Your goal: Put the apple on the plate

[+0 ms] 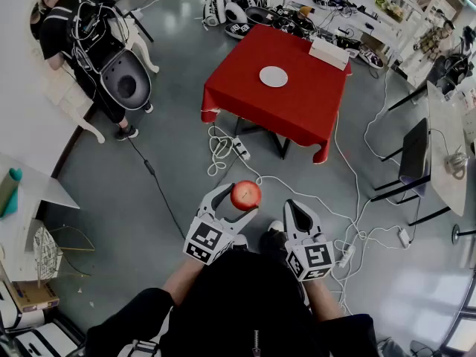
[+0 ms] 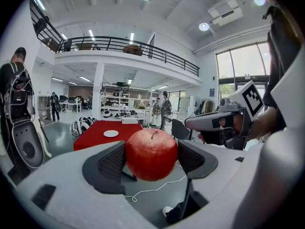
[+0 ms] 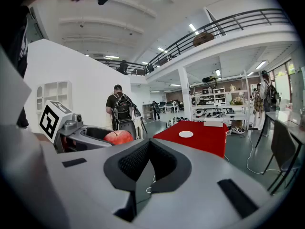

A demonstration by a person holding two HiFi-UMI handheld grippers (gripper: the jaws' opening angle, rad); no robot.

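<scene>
A red apple (image 1: pixel 245 195) sits between the jaws of my left gripper (image 1: pixel 236 201), which is shut on it; in the left gripper view the apple (image 2: pixel 151 154) fills the gap of the left gripper (image 2: pixel 151 157) and both pads press its sides. My right gripper (image 1: pixel 295 216) hangs beside it, shut and empty, and in the right gripper view the right gripper (image 3: pixel 148 162) has its pads touching. The white plate (image 1: pixel 274 76) lies on the red table (image 1: pixel 297 103) well ahead across the floor; the plate (image 2: pixel 111 133) also shows far off, and the plate (image 3: pixel 186 134) is small there too.
White cables (image 1: pixel 223 149) and a power strip trail over the grey floor between me and the table. A white box (image 1: pixel 329 52) sits on the table's far side. A person (image 1: pixel 82 43) with a backpack stands at the left. A black chair (image 1: pixel 413 155) stands at the right.
</scene>
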